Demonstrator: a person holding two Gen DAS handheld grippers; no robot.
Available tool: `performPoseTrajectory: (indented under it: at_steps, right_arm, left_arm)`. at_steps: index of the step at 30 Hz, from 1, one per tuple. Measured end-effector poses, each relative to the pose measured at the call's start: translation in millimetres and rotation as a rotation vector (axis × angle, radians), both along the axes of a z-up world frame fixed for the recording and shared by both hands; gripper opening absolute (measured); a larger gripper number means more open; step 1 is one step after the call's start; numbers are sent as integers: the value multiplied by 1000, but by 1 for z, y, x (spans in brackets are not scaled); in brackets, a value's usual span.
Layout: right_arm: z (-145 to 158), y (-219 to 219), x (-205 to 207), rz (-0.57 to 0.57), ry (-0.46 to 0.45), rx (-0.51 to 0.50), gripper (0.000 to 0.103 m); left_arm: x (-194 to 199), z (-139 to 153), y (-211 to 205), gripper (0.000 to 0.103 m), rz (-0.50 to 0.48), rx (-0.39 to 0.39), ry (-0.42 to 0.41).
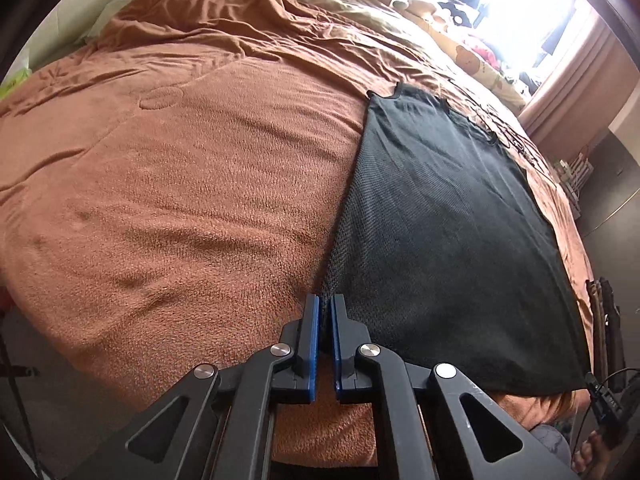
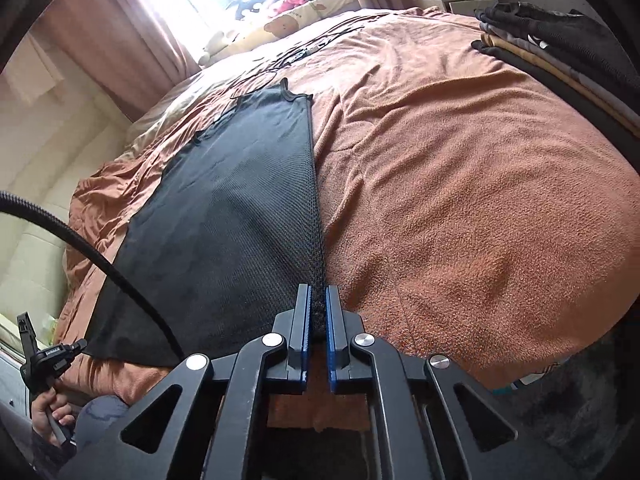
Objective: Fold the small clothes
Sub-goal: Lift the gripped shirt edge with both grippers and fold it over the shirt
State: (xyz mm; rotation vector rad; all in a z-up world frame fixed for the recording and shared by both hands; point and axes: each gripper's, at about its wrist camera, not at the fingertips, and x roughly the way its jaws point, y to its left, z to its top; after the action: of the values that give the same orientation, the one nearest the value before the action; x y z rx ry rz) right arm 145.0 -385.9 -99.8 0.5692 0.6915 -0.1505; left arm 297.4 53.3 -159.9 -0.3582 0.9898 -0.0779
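Observation:
A black mesh garment lies spread flat on a brown fleece blanket. My left gripper is shut on the garment's near left corner, with mesh pinched between the blue pads. In the right wrist view the same black garment stretches away to the left. My right gripper is shut on its near right corner, mesh visible between the pads. The garment's far end with its straps lies toward the window.
A stack of folded clothes sits at the bed's right edge. Pillows and soft toys lie by the bright window. Thin black cords trail over the blanket beyond the garment. A black cable crosses the right view.

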Motion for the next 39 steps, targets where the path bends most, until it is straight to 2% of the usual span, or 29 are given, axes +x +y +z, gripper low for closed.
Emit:
performPoseTrajectory:
  at_steps: [14, 29, 34, 39]
  right_arm:
    - [42, 8, -73, 23, -123, -12, 3]
    - [101, 29, -180, 42, -289, -59, 3]
    - [102, 31, -207, 49, -323, -59, 3]
    - [98, 33, -216, 53, -324, -65, 3]
  left_arm:
    - [-58, 66, 17, 5, 7, -64, -149]
    - [-155, 144, 36, 5, 5, -96, -354]
    - [-182, 158, 40, 5, 7, -104, -400]
    - [-190, 156, 44, 5, 19, -104, -402]
